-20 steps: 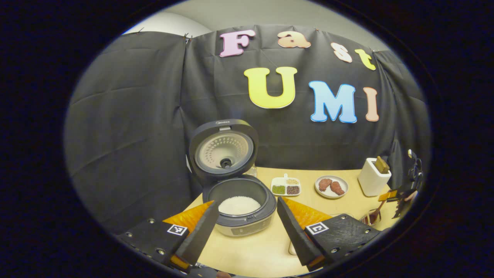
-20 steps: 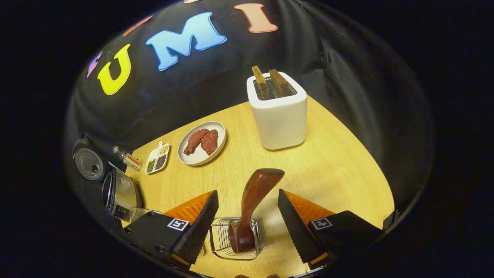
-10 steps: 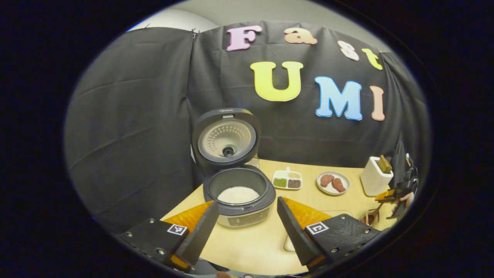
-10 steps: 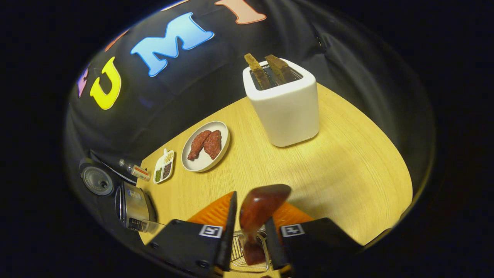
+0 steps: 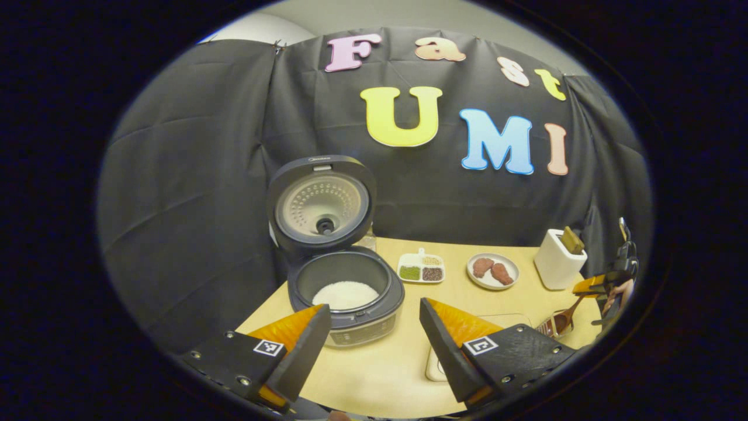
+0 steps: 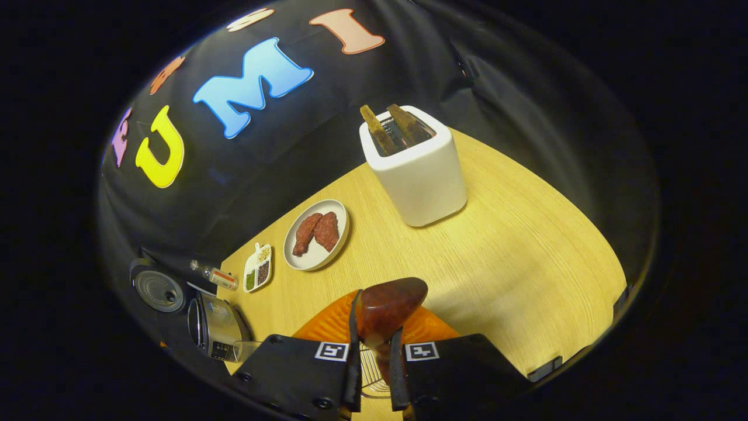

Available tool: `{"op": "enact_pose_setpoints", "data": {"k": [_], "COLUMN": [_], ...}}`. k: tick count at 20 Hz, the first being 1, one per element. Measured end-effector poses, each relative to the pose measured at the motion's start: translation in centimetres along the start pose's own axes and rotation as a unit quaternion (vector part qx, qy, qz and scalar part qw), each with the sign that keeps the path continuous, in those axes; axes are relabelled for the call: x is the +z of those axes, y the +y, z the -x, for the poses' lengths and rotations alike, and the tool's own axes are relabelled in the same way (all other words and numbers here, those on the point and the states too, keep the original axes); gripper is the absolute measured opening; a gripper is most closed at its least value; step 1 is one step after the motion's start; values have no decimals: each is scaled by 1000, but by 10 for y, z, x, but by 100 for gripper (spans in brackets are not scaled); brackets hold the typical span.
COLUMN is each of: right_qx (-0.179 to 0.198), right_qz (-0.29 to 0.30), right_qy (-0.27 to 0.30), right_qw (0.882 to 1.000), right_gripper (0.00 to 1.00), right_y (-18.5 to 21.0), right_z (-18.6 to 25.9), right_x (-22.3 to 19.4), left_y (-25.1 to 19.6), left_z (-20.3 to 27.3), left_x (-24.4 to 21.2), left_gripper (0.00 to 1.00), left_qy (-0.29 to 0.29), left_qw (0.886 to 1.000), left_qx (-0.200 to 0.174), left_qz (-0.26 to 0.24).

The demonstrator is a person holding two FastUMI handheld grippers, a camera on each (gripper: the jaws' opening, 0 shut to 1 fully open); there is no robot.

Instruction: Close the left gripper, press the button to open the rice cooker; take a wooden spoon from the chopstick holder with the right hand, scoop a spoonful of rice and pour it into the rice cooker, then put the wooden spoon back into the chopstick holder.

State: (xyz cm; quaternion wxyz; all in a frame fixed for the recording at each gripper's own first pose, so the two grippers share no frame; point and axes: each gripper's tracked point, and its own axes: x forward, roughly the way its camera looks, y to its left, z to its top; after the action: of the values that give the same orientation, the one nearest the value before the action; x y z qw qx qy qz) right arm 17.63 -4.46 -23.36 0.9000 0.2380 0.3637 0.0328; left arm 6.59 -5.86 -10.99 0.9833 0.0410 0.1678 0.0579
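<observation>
The rice cooker [image 5: 345,304] stands open with its lid [image 5: 320,204] tipped back and white rice [image 5: 345,294] in the pot. My left gripper [image 5: 374,345] hovers open in front of it, nothing between its fingers. My right gripper [image 6: 375,333] is shut on the dark wooden spoon [image 6: 385,301], holding its handle just below the broad top end. The wire chopstick holder [image 6: 367,374] shows under the fingers, and the spoon's lower end is hidden there. In the left gripper view the right gripper [image 5: 608,286] is at the far right with the spoon [image 5: 564,318] slanting down from it.
On the wooden table [image 6: 526,263] stand a white toaster [image 6: 412,166] with two slices, a plate of meat [image 6: 315,234], a small divided dish [image 6: 257,275] and a little bottle [image 6: 216,275]. A clear container [image 5: 435,365] lies behind my left gripper's right finger.
The right gripper went from wide open around the spoon handle to shut on it. The left gripper stayed open and drew back slightly from the cooker.
</observation>
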Motion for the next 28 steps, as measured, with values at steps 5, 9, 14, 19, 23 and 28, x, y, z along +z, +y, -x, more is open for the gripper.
{"op": "enact_pose_setpoints", "data": {"k": [5,9,14,19,23,28], "right_qx": [-25,-45,-64,-91,-59,-10], "right_qz": [-17,-36,-37,2,-2,27], "right_qy": [-59,-106,-160,-190,-195,-180], "right_qw": [998,993,984,978,979,983], "right_gripper": [21,17,21,21,21,21], "right_y": [6,8,18,33,72,134], "right_z": [44,80,129,167,176,158], "right_x": [15,28,31,21,11,1], "left_y": [7,10,-1,0,13,43], "left_z": [-20,-35,-45,-48,-44,-40], "left_x": [13,15,28,31,25,16], "left_gripper": [95,95,95,95,95,95], "left_qy": [-13,-6,-21,-37,-42,-44], "left_qw": [999,995,983,976,974,976], "left_qx": [-53,-101,-177,-216,-223,-210], "left_qz": [-7,7,37,15,10,17]}}
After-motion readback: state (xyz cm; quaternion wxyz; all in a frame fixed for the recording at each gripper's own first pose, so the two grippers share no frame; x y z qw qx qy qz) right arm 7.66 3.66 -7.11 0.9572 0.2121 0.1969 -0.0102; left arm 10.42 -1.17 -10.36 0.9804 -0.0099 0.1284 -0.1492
